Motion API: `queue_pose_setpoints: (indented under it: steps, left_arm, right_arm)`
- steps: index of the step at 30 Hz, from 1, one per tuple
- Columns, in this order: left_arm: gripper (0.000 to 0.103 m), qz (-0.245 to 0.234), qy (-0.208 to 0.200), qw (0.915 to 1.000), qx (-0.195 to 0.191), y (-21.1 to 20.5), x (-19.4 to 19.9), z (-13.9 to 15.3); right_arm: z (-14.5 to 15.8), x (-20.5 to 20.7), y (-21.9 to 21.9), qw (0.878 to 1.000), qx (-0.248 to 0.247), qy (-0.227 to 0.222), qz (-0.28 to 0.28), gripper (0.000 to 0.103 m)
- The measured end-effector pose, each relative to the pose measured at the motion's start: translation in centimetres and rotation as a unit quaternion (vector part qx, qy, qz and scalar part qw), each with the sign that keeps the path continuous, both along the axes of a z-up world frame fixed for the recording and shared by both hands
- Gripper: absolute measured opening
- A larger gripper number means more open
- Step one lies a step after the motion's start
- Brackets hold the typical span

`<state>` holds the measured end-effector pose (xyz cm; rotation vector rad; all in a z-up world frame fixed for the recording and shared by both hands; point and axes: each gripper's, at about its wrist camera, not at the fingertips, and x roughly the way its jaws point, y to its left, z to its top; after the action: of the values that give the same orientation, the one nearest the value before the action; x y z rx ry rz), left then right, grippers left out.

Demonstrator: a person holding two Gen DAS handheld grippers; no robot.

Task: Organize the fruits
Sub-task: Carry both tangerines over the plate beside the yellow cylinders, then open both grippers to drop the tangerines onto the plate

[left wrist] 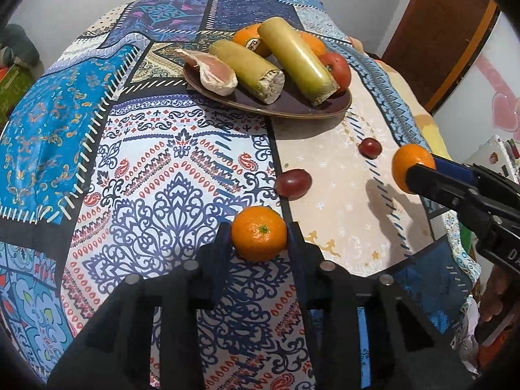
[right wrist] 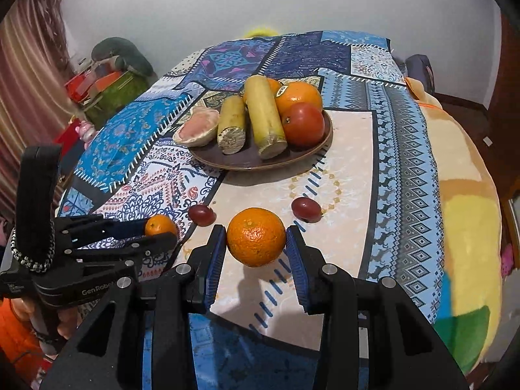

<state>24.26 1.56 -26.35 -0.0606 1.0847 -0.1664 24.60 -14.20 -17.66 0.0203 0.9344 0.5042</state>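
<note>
Two mandarins are in hand and two red grapes lie loose as the fruit sorting nears its end. In the left wrist view, the left gripper (left wrist: 259,237) is clamped on a small mandarin (left wrist: 259,233) at lower centre, its pads pressing both sides of the fruit just above the patterned tablecloth (left wrist: 182,175). The right gripper (right wrist: 256,243) holds a second mandarin (right wrist: 256,236) at the centre of the right wrist view, lifted clear of the cloth, a shadow showing beneath it.

Already gathered on the dark brown plate (right wrist: 247,162), in the upper middle of both views: two cut lengths of sugarcane (right wrist: 264,115), a pomelo segment (right wrist: 196,126), a tomato (right wrist: 304,123) and a stickered orange (right wrist: 297,96), with another orange partly hidden behind them.

Left on the cloth are the two grapes: one (right wrist: 201,215) near the left gripper's fruit, the other (right wrist: 306,209) to the right, both between the plate and the grippers and apart from each other.

By this reckoning the larger fruit is done; the two held mandarins have yet to reach the plate, and the grapes remain untouched. Room on the plate looks tight, with bare surface only at its near edge.
</note>
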Motion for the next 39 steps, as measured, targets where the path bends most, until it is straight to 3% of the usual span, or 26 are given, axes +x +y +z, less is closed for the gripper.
queue_pose_setpoints:
  steps: [19, 30, 39]
  left_arm:
    - [0.034, 0.009, -0.08, 0.9967, -0.014, 1.1, 2.6, 5.7]
    - [0.034, 0.015, -0.103, 0.9942, -0.028, 2.3, 5.8, 6.9]
    - [0.034, 0.004, -0.096, 0.9949, -0.03, 1.9, 8.1, 5.8]
  right_arm:
    - [1.5, 3.0, 1.7, 0.999, -0.007, -0.035, 0.014, 0.035]
    - [0.8, 5.4, 4.2, 0.998, -0.017, -0.044, 0.034, 0.035]
    - [-0.2, 6.7, 5.1, 0.998, -0.017, -0.042, 0.048, 0.035]
